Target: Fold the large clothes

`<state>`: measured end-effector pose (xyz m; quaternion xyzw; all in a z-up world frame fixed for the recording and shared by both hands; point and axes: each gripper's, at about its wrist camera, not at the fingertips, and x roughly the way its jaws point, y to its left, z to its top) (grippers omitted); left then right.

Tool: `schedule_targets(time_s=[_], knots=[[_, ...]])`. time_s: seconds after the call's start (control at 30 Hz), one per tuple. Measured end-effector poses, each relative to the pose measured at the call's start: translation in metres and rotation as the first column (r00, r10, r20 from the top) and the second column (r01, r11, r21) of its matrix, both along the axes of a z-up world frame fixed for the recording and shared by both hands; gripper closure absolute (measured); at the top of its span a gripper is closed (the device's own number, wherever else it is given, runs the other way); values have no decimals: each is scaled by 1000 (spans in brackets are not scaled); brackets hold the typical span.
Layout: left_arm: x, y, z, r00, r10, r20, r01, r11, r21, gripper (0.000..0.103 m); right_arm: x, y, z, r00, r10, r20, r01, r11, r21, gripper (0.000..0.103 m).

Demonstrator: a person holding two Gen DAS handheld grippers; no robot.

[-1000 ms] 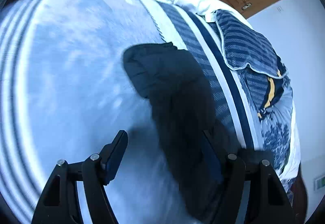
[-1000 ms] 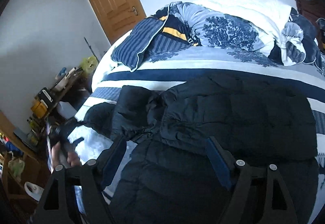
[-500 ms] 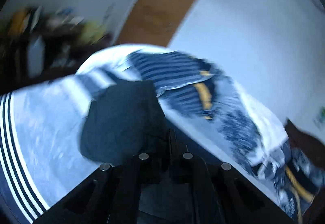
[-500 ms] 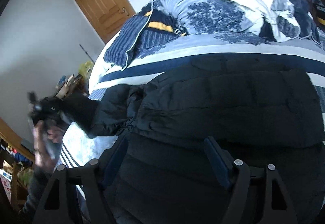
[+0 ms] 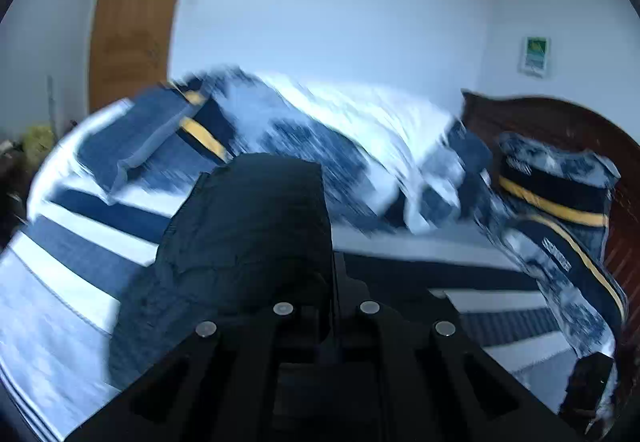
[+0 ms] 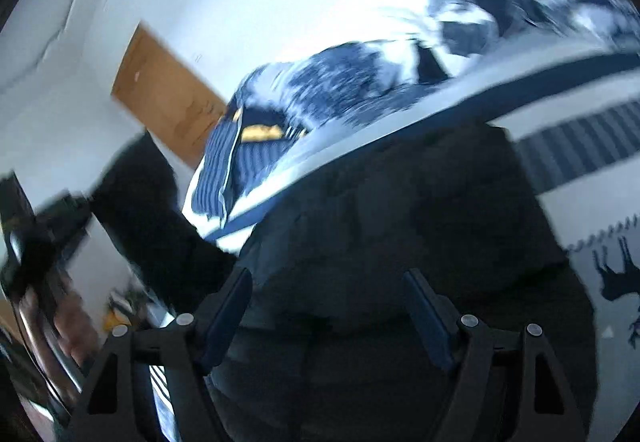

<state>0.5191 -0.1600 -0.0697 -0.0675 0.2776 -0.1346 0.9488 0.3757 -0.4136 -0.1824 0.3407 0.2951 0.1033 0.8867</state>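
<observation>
L gripper (image 5: 334, 306): fingers closed on jacket (image 5: 248, 242) sleeve, lifted above bed (image 5: 72, 242). R gripper (image 6: 328, 306): fingers open, over jacket body. Views blurred.

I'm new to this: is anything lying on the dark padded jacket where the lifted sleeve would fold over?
Nothing visible does. The left gripper is shut on the sleeve; the black quilted jacket below the open right gripper looks bare, though the view is blurred.
</observation>
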Motion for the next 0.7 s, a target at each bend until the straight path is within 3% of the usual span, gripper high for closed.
schedule_targets(time_s=[0.17, 0.27, 0.33, 0.37, 0.5, 0.6, 0.7], knots=[[10, -77, -67, 989, -70, -128, 77, 995, 56, 98, 2, -57, -27, 995, -58, -78, 70, 985, 158, 24], [20, -108, -115, 954, -129, -272, 164, 980, 110, 91, 2, -74, -34, 992, -81, -92, 97, 978, 185, 24], [19, -116, -133, 919, -170, -355, 218, 971, 99, 61, 1, -81, -39, 992, -79, -99, 98, 973, 207, 24], [14, -117, -137, 903, -188, -386, 235, 969, 78, 54, 0, -84, -41, 991, -80, -104, 101, 972, 213, 24], [-11, -95, -116, 882, -265, -390, 255, 964, -77, 19, -3, -88, -43, 993, -65, -100, 86, 973, 216, 24], [-23, -68, -95, 892, -268, -363, 237, 963, -128, 17, -4, -85, -41, 994, -59, -90, 76, 977, 200, 24], [-28, -25, -86, 913, -200, -355, 159, 977, -143, 17, 1, -71, -38, 997, -7, -75, 20, 985, 172, 24]])
